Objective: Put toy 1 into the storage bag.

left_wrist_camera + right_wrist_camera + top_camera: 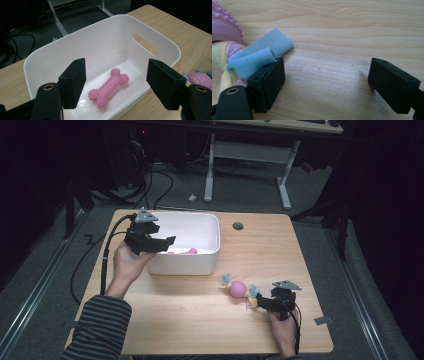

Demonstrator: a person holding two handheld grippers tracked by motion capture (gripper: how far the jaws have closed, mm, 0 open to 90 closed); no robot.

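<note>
Table (200,310): pink bone (108,88) in tub (50,57), below left tongs (116,85).

Pink spiked rubber bone (182,251): mostly hidden behind the white plastic tub's (200,265) near wall in the high view.
Pink knobbly ball toy with cloth strips (223,25): cut off by the right gripper view's left edge.

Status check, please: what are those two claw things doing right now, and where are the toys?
Left gripper open above white bin; pink spiky bone lies inside. Right gripper open, low over table, beside ball toy with cloth tails. Nothing in the way.
</note>
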